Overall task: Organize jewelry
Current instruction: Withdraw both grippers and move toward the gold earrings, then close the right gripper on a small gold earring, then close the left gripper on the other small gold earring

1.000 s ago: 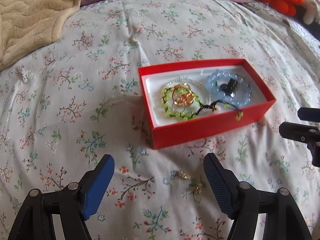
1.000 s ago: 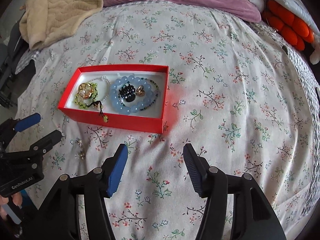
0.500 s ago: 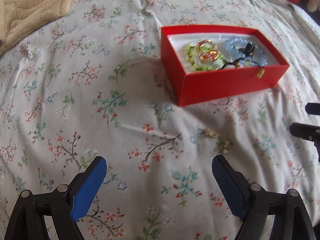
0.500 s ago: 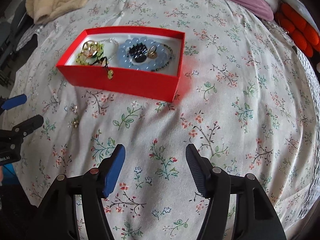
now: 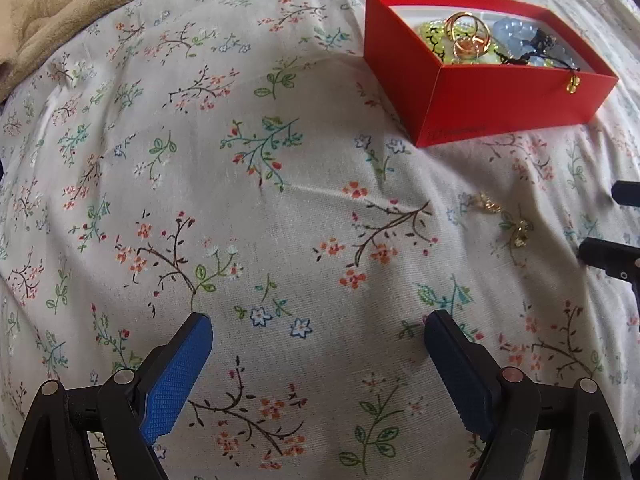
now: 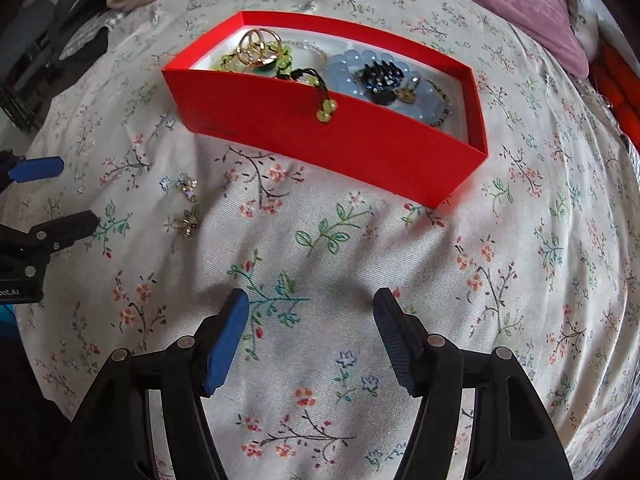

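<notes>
Hovering over floral bedspread [image 5: 280, 184], left gripper [image 5: 318, 330] gaped wide, empty; right gripper [image 6: 311, 306] half-open, empty; both pointed steeply down, red box [image 6: 320, 128] at 12 o'clock.

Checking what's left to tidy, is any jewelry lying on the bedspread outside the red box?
Yes, two small gold pieces lie on the floral bedspread beside the red box.

Floral bedspread [image 5: 280, 184] carries red box [image 5: 500, 96], 2 small gold earrings [image 5: 504, 218].
</notes>
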